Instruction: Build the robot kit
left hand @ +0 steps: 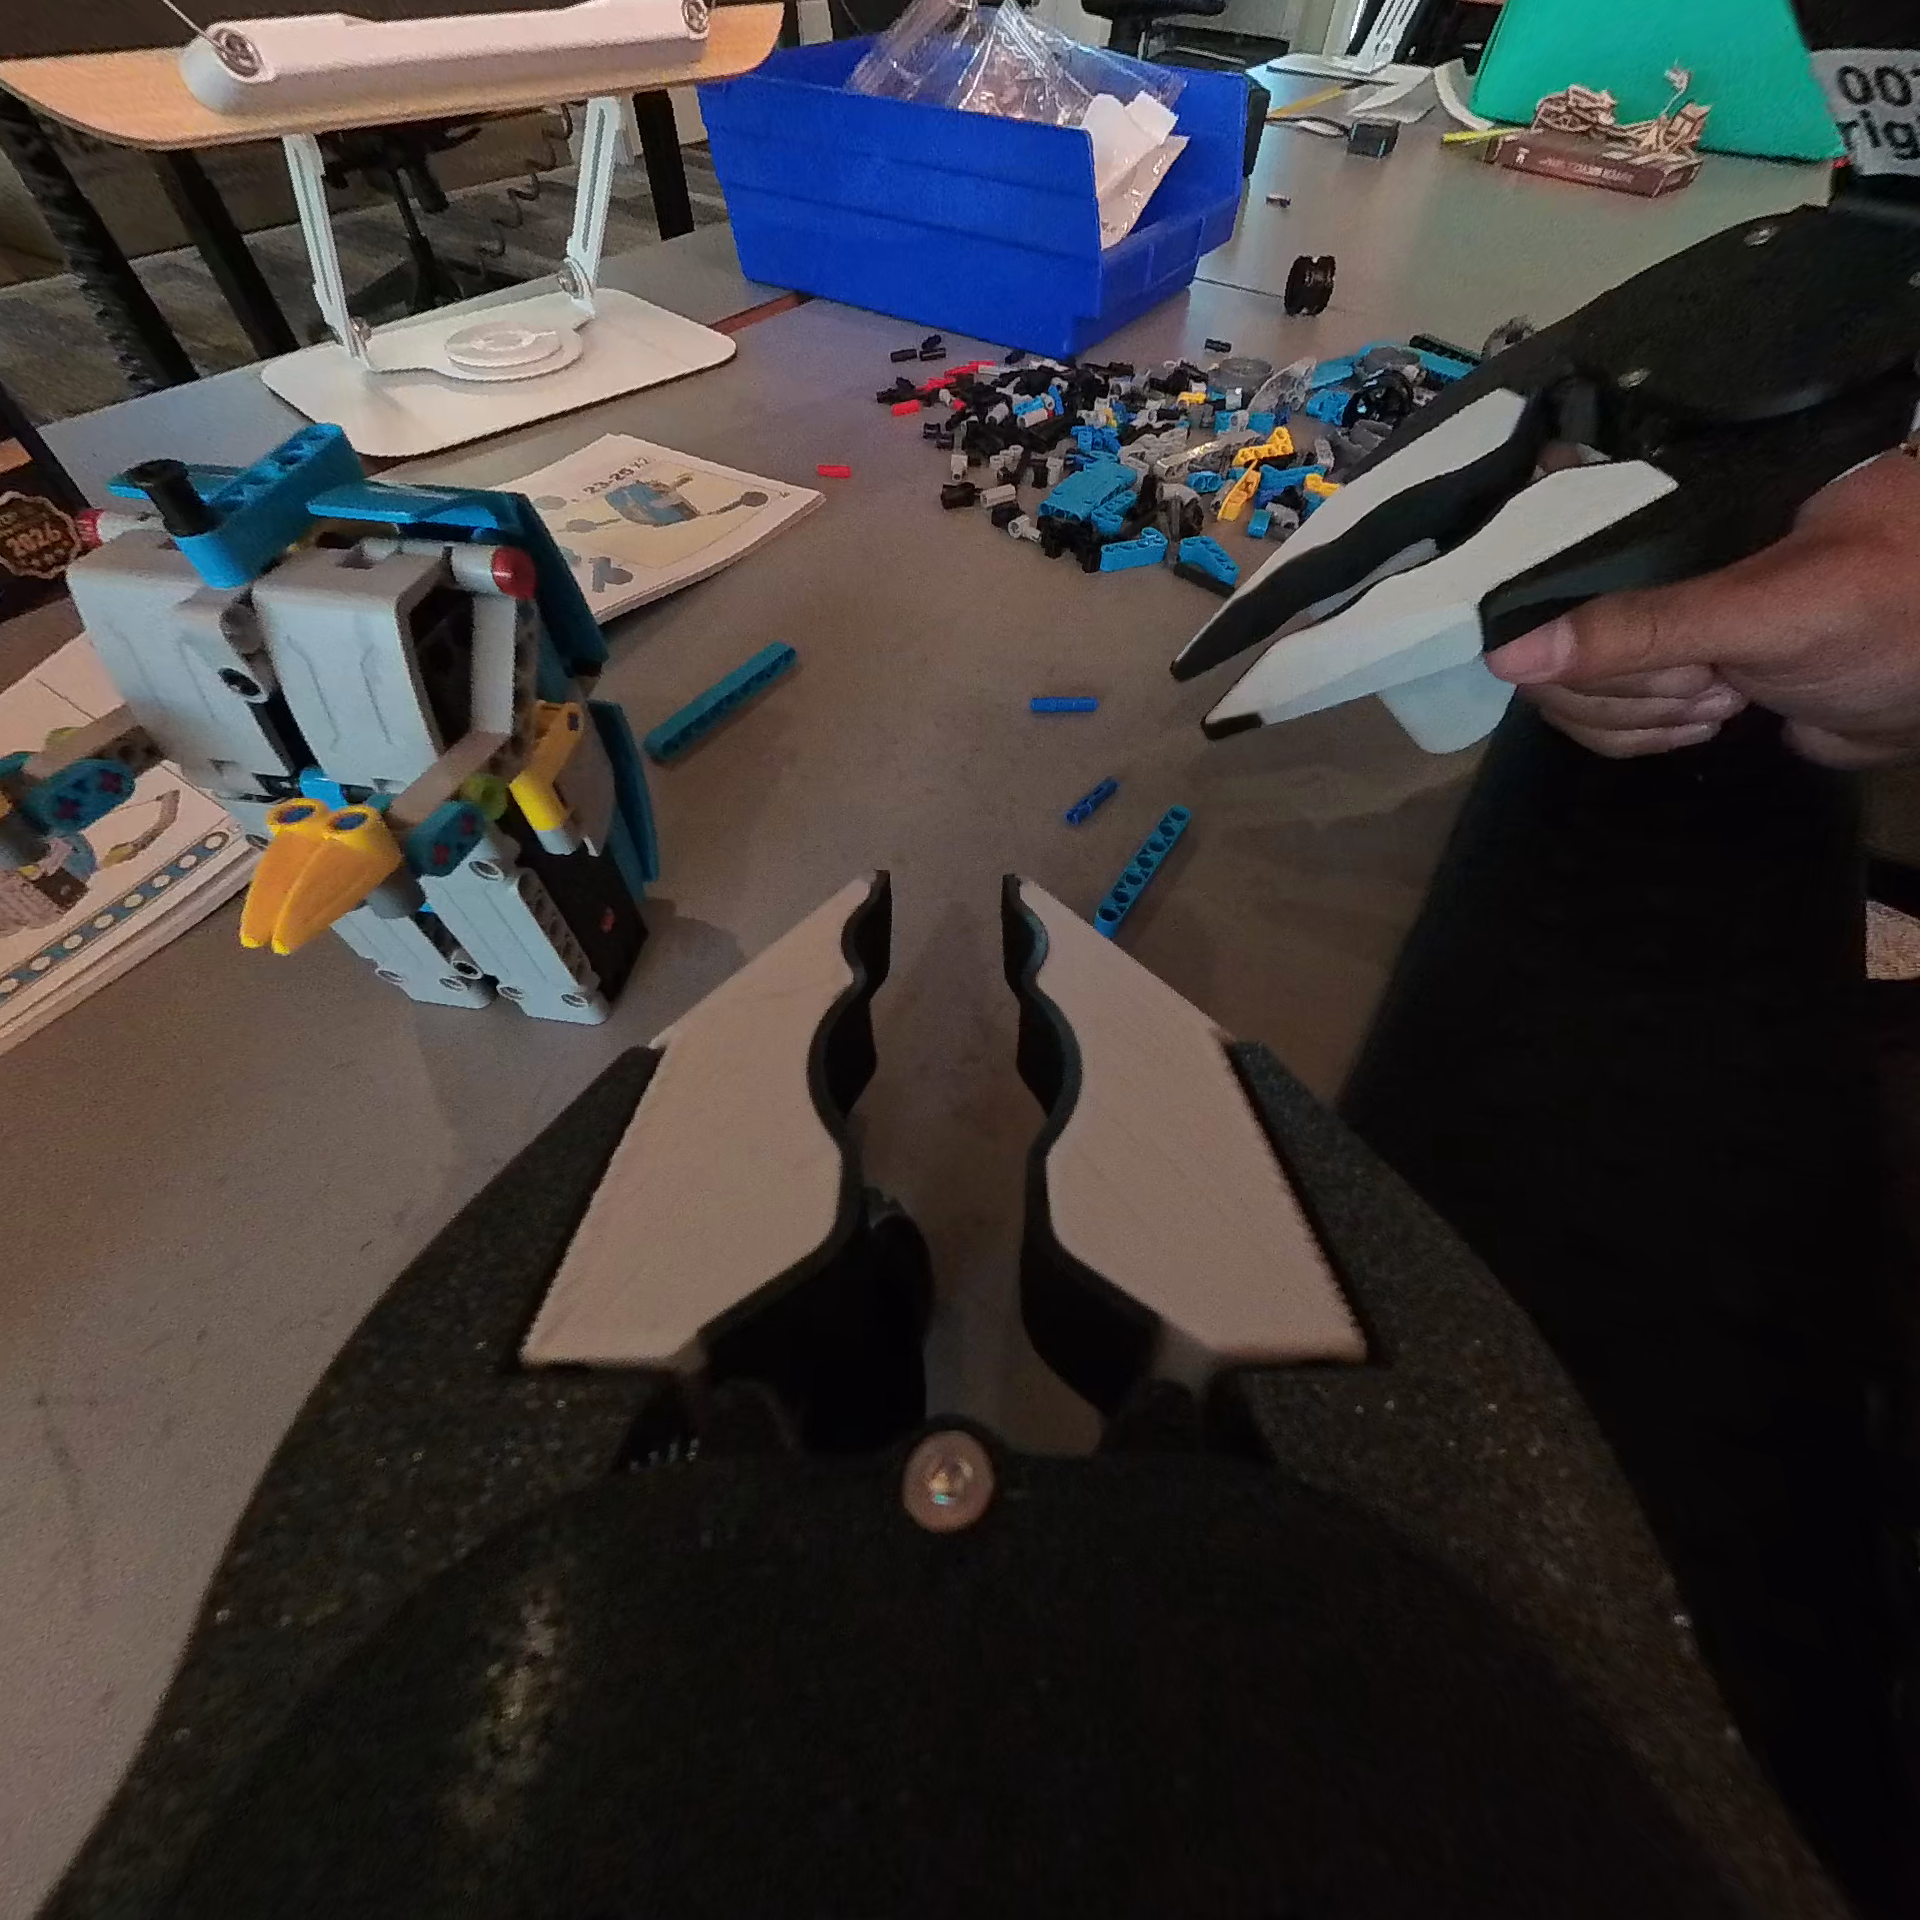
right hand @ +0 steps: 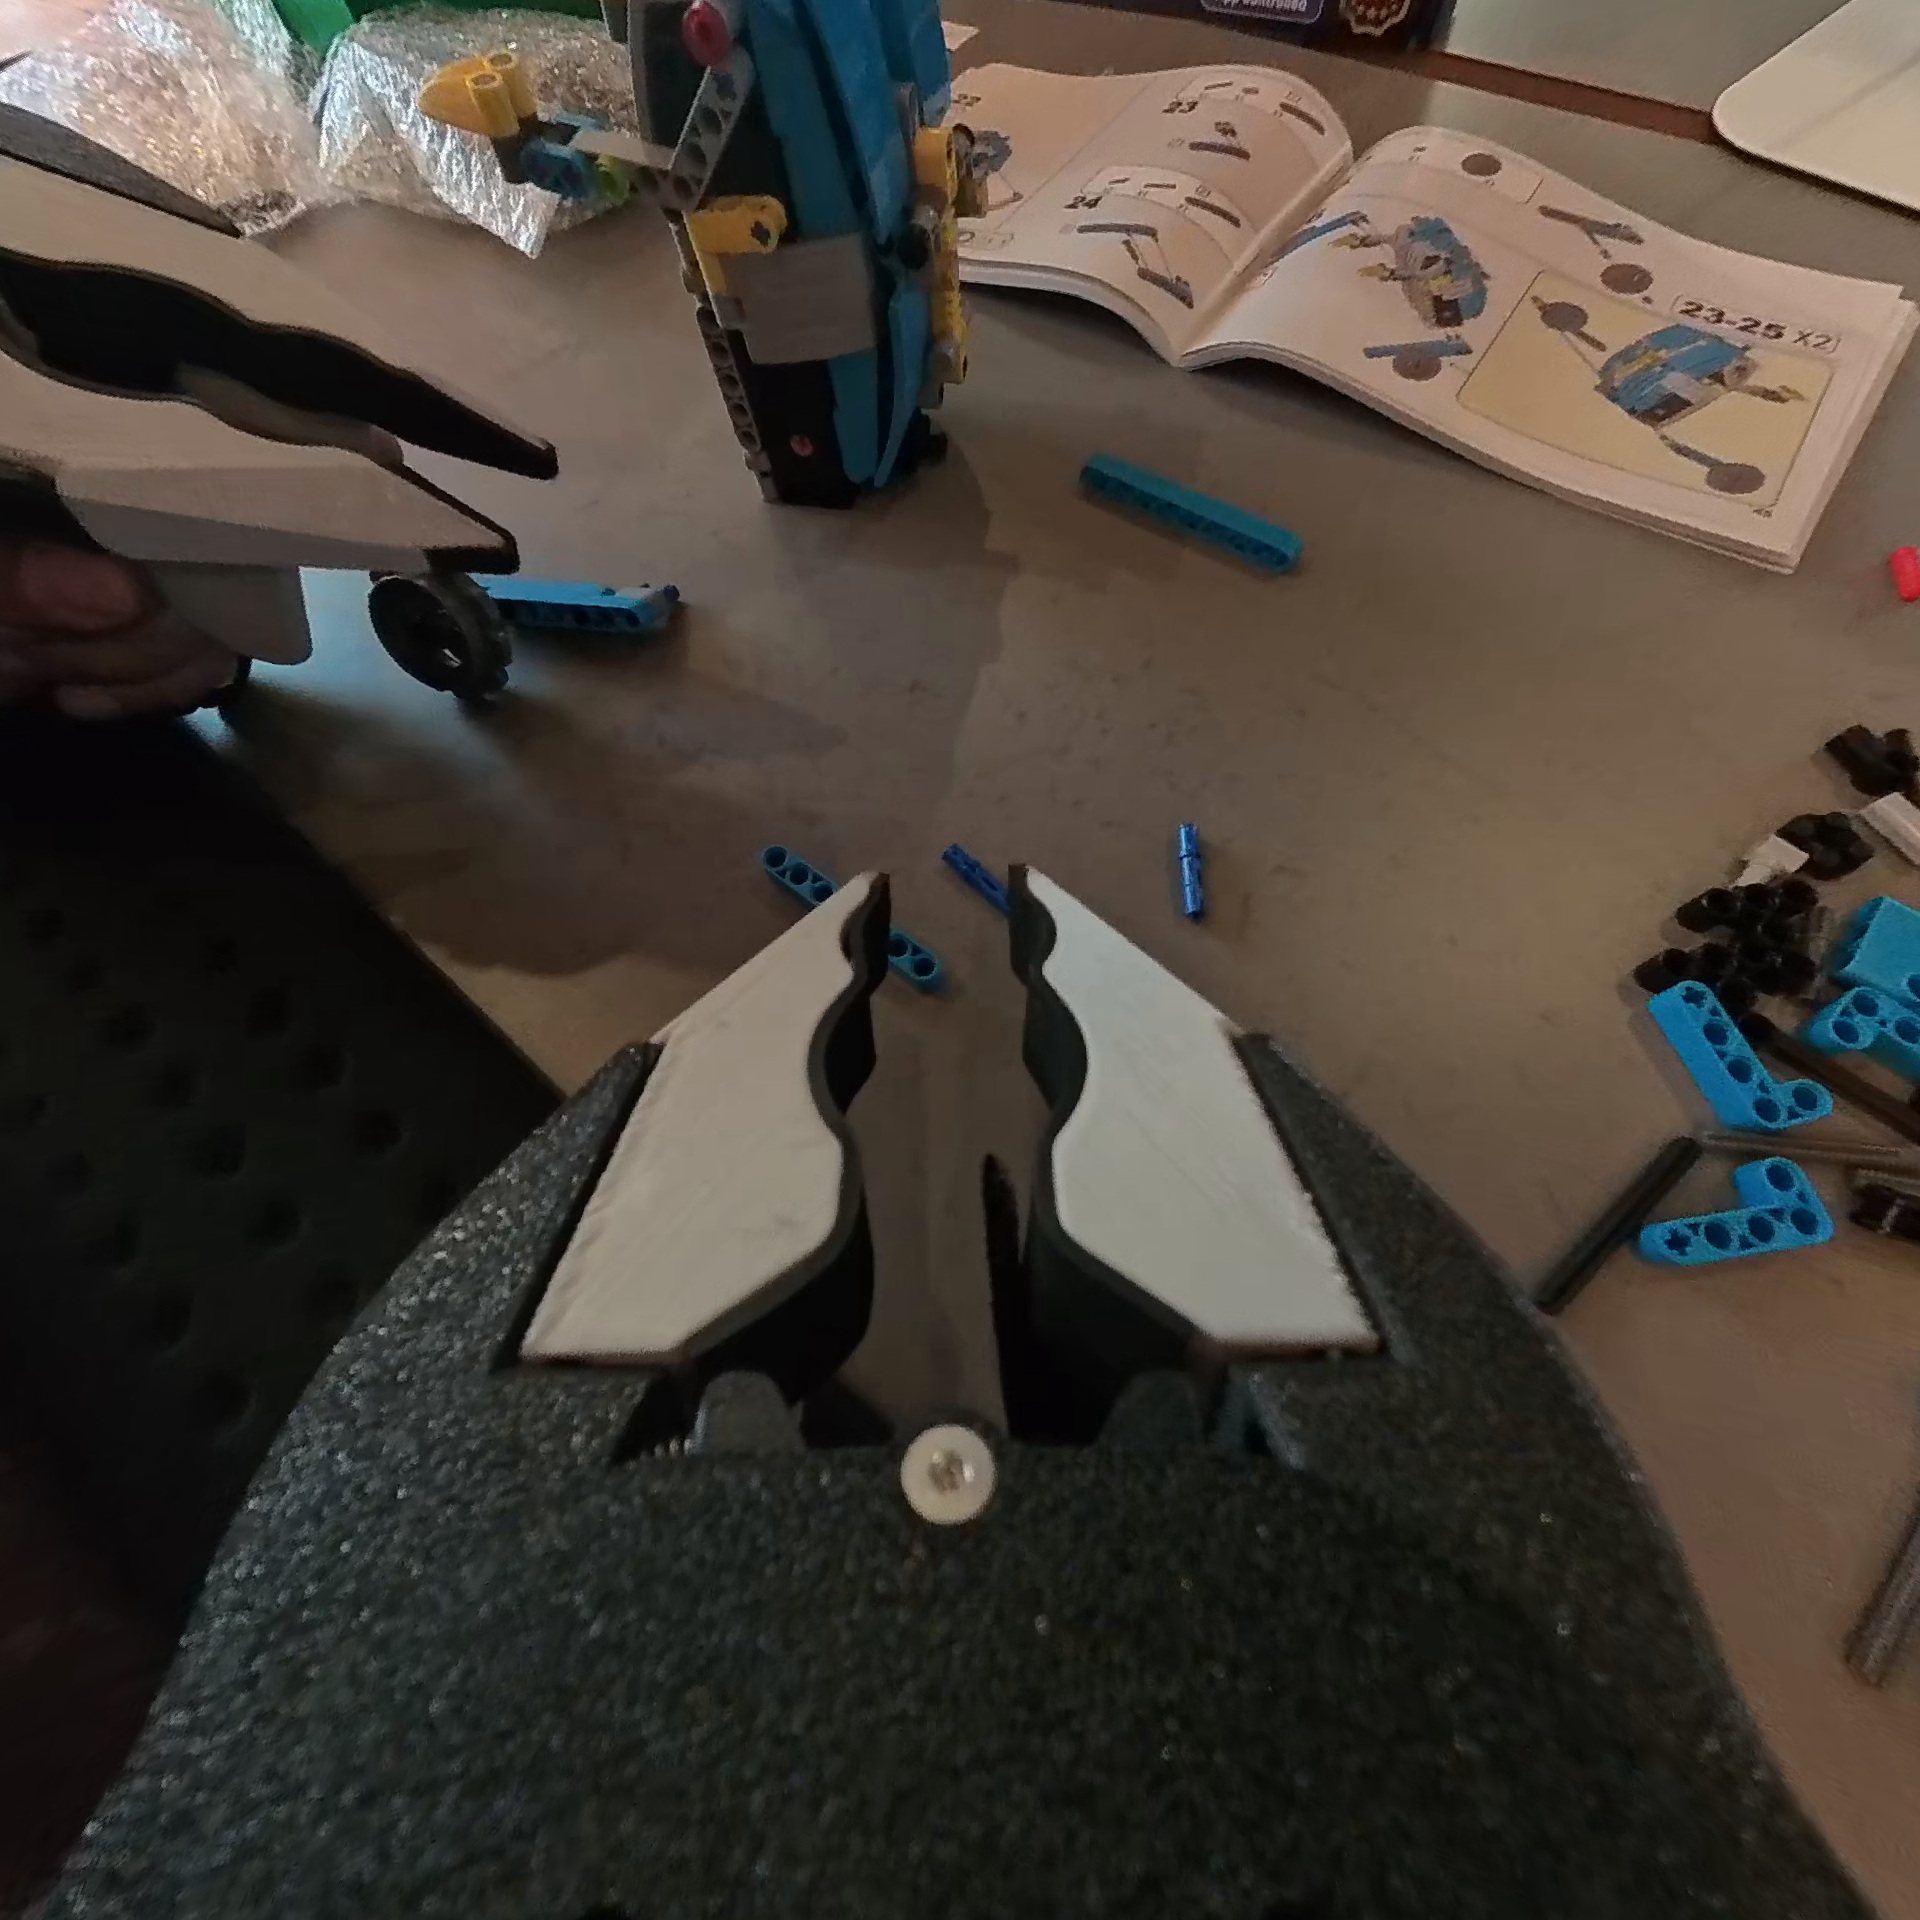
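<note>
My left gripper (left hand: 948,891) is open and empty, low over the grey table (left hand: 935,644). A grey, blue and yellow brick model (left hand: 364,727) stands to its left. My right gripper (right hand: 951,883) is open and empty, just above a short blue beam (right hand: 800,878) and a blue pin (right hand: 971,871); its left finger hides part of the beam. Another blue pin (right hand: 1190,868) lies to the right. The right gripper also shows in the left wrist view (left hand: 1200,698). The left gripper shows in the right wrist view (right hand: 525,509), over a black gear wheel (right hand: 442,639).
A long blue beam (left hand: 722,701) lies near the model (right hand: 821,260). A pile of loose parts (left hand: 1195,457) sits in front of a blue bin (left hand: 966,218). There is an open instruction booklet (right hand: 1455,312), a white stand (left hand: 499,353), bubble wrap (right hand: 156,104) and a black perforated mat (right hand: 156,1039). My left tips are about 12 cm from the blue pin (right hand: 971,871), my right tips only 5 cm. My left wrist view (left hand: 1087,809) looks at it from another angle.
</note>
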Tool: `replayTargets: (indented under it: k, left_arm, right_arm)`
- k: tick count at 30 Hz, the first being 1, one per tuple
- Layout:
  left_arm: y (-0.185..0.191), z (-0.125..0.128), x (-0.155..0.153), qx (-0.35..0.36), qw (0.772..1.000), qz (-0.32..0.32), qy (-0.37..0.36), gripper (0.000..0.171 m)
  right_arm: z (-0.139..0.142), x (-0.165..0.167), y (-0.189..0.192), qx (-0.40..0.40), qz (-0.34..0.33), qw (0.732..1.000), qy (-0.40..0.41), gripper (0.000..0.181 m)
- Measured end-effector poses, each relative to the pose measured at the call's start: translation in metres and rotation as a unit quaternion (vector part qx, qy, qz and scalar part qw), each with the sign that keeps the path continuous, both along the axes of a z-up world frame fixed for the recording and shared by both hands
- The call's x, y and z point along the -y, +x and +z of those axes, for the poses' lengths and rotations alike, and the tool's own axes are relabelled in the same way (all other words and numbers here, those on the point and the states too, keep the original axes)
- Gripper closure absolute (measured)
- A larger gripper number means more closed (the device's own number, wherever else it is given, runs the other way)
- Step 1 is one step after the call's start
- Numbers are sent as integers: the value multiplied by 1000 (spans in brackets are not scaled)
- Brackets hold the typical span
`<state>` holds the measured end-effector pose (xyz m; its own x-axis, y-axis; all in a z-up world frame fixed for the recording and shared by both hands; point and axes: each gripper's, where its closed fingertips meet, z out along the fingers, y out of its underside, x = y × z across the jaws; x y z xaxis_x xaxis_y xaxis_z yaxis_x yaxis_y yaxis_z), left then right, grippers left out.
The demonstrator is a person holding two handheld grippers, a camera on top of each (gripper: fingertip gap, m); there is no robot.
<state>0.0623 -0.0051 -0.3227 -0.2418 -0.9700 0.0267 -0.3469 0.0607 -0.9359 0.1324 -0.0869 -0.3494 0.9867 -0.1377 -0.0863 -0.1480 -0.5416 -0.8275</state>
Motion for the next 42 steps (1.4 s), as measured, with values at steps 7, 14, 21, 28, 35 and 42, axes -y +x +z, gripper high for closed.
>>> replayTargets:
  k: [7,14,21,28,35,42]
  left_arm:
    - [5,-5,-2,-20,1000,11,8,150]
    - [42,24,15,17,999,4,-29,142]
    - [100,32,22,54,998,27,2,141]
    - [117,29,22,12,998,49,-40,141]
    - [109,31,4,-14,998,58,-31,142]
    - [99,53,0,36,997,61,-36,136]
  right_arm:
    - [18,-4,12,18,-11,999,30,155]
    - [76,-64,85,122,4,983,135,143]
    - [51,-99,119,106,0,987,123,142]
    - [36,-80,124,34,-31,993,106,145]
    - [45,-82,113,-34,-9,990,136,149]
    - [40,-82,115,-20,-13,992,127,151]
